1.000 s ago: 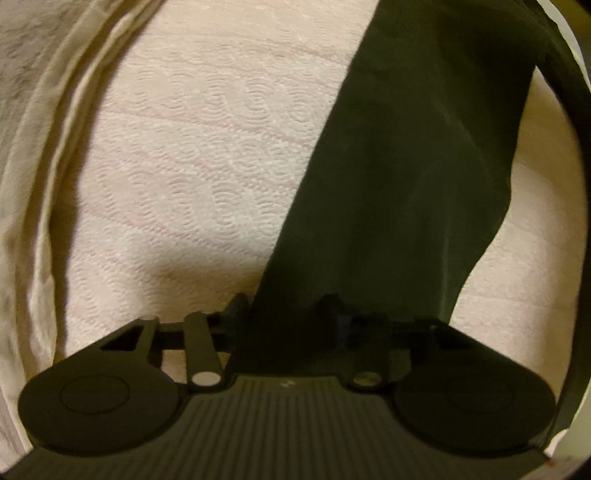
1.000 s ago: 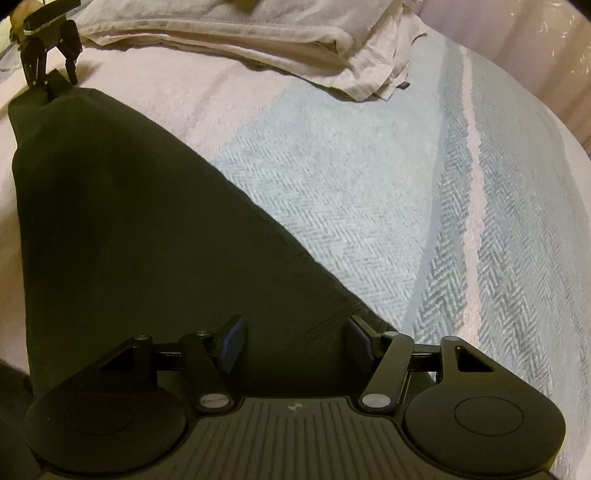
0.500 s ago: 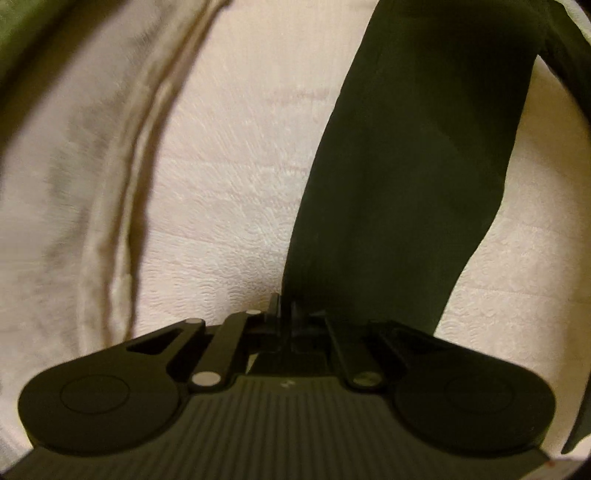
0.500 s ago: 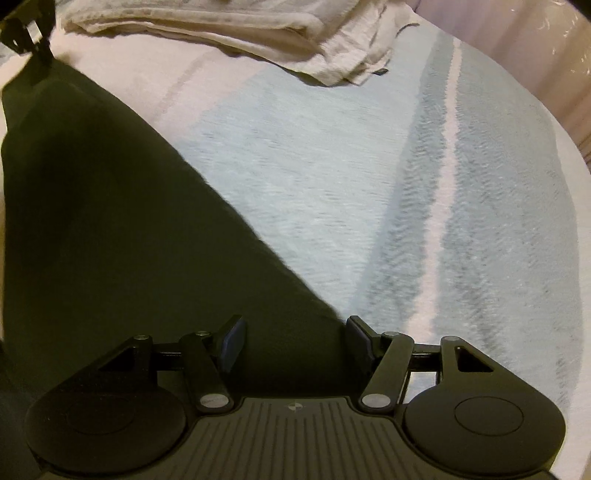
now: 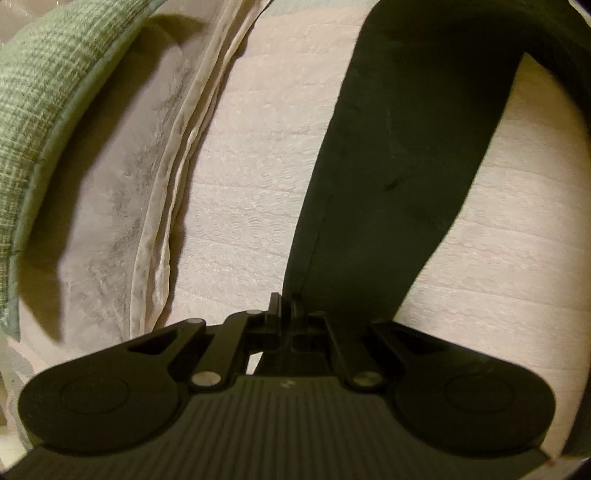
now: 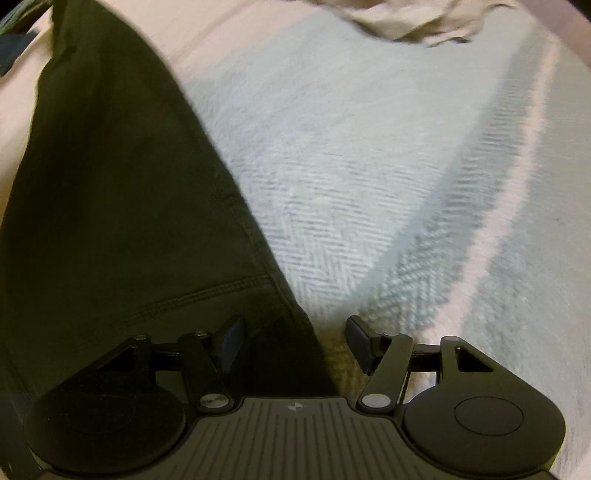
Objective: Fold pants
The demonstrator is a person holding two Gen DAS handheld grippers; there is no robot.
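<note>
My left gripper (image 5: 286,308) is clamping its two fingers tight on the near end of the dark pants (image 5: 399,155), and nothing but the cloth is sitting between them. From the pinch the cloth is running away toward one o'clock as a long dark band, widening as it goes, then bending over at the top of the left wrist view and dropping back toward four o'clock along the right rim. Its long axis is lying from my fingertips up and slightly rightward across the white quilted bed cover (image 5: 251,192). At nine o'clock a pale folded sheet (image 5: 162,177) is lying beside the cover, and a green checked pillow (image 5: 40,96) is sitting at ten o'clock.

My right gripper (image 6: 295,343) is standing with its jaws apart, pressing on nothing. The pants (image 6: 122,206) are lying to eleven o'clock of it; their seamed edge is reaching in beside the left finger (image 6: 232,341), whether touching it I cannot tell, while the right finger (image 6: 360,341) is hanging over the pale blue herringbone blanket (image 6: 369,155). In this view the dark cloth is tapering away toward eleven o'clock. A crumpled cream cloth (image 6: 402,18) is lying at twelve o'clock.
</note>
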